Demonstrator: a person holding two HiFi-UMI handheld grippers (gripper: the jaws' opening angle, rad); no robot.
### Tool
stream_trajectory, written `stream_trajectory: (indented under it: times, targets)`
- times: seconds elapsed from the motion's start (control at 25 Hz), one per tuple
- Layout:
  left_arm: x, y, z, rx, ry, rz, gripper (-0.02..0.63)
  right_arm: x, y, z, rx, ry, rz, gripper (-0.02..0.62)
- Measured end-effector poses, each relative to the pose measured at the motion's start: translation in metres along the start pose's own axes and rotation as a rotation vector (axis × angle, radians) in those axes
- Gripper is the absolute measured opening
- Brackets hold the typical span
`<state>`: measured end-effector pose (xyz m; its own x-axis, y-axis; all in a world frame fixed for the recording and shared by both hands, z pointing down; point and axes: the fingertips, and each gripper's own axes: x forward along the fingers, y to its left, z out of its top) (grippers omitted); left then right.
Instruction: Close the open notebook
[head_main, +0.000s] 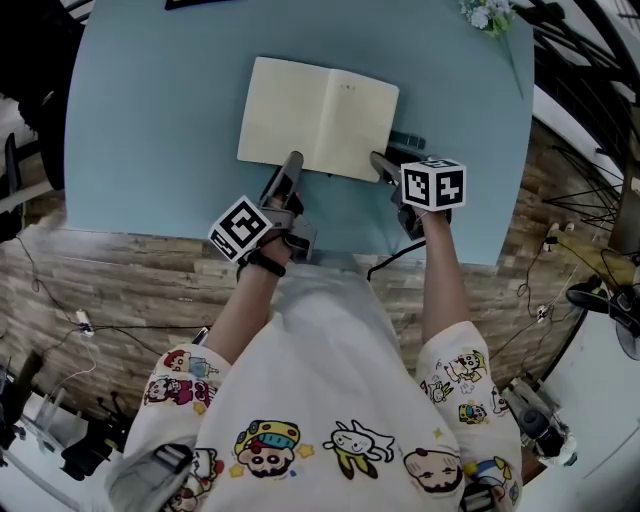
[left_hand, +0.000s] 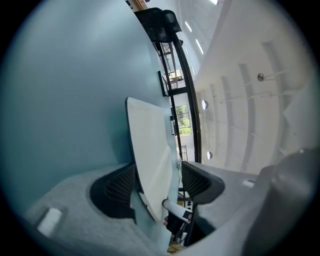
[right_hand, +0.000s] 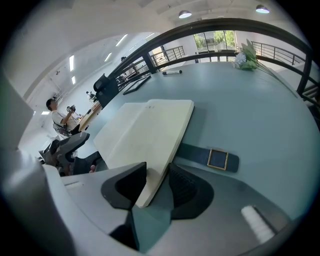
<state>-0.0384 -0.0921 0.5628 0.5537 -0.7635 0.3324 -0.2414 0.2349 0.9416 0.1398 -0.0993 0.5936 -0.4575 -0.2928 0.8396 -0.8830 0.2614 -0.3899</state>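
The notebook (head_main: 318, 118) lies open and flat on the blue-grey table (head_main: 150, 120), past the middle toward the far side, with its blank cream pages facing up. I have both tools at its near edge.

My left gripper (head_main: 292, 165) sits at the near edge close to the spine. In the left gripper view (left_hand: 160, 182) its jaws stand wide apart with the page edge running between them. The sheet is close to one pad (left_hand: 120, 187) and there is a clear gap to the other, so nothing is clamped there.

My right gripper (head_main: 383, 166) is at the near right corner of the notebook. In the right gripper view (right_hand: 157, 185) its jaws are drawn in on that corner. The cream corner fills the narrow gap between the ribbed pads (right_hand: 184, 187), and I read that as a grip on the right-hand half.

Just right of the notebook a dark strap (right_hand: 197, 154) lies flat on the table, and it carries a small square tag (right_hand: 218, 158). A spray of pale flowers (head_main: 490, 14) rests at the table's far right corner, well apart from the notebook.

The marker cubes (head_main: 243, 228) ride on the near ends of both tools, over the table's near edge.
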Motion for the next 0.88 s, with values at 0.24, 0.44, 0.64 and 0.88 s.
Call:
stream_trajectory:
  times: [0.24,0.44,0.64,0.88]
  targets:
    - [-0.004,0.005,0.016,0.048,-0.029,0.017,0.28,0.0,-0.001,-0.001,0.002,-0.001,0.002,0.156]
    - [-0.004,0.002,0.048,0.126,-0.093,0.021,0.227,0.0,0.0,-0.001,0.004,0.0,0.004,0.155]
    - [0.003,-0.001,0.072,0.156,-0.114,0.026,0.162,-0.001,0.001,-0.002,0.012,-0.001,0.006,0.155]
    - [0.005,0.0,0.081,0.182,-0.115,0.044,0.032,0.0,0.0,-0.001,0.022,-0.004,0.009,0.153]
